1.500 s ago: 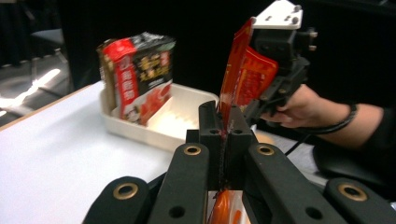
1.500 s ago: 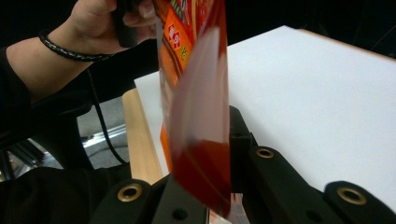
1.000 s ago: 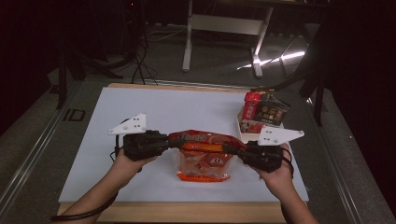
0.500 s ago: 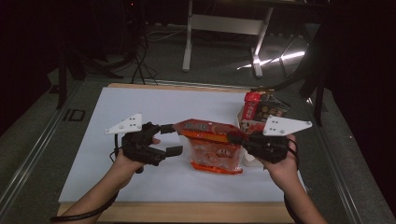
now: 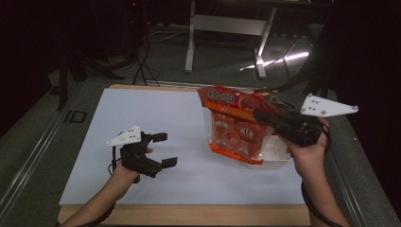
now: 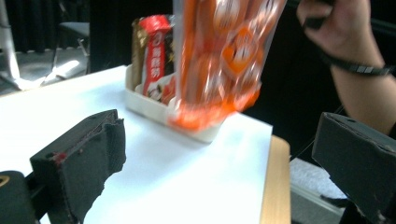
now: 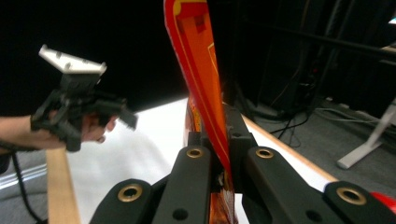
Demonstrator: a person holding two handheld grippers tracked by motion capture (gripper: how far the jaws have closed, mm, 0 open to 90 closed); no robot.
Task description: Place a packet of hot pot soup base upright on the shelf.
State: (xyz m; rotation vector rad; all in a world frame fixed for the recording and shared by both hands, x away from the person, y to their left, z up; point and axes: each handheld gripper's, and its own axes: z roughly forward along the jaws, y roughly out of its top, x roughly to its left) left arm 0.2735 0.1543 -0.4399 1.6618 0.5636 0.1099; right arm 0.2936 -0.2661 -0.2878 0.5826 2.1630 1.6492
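An orange snack bag (image 5: 234, 127) hangs upright above the right side of the white table (image 5: 156, 109). My right gripper (image 5: 259, 115) is shut on its upper right edge, and in the right gripper view my right gripper (image 7: 219, 140) has the bag (image 7: 196, 56) pinched edge-on. My left gripper (image 5: 164, 149) sits low over the table's left half, well apart from the bag. Its jaws have just been opening and nothing is between them. In the left gripper view my left gripper (image 6: 219, 186) is spread wide, with the bag (image 6: 219, 56) blurred farther off.
A white tray (image 5: 280, 158) stands at the table's right edge, below and behind the bag. The tray (image 6: 149, 105) holds a red snack pack (image 6: 156, 56) and others. A wooden strip (image 5: 189, 213) runs along the table's near edge. A desk frame (image 5: 191, 42) stands on the floor beyond.
Both grippers held the bag flat on the table. The left gripper let go, opened and sank to the left. The right gripper lifted the bag up and right, over the tray.
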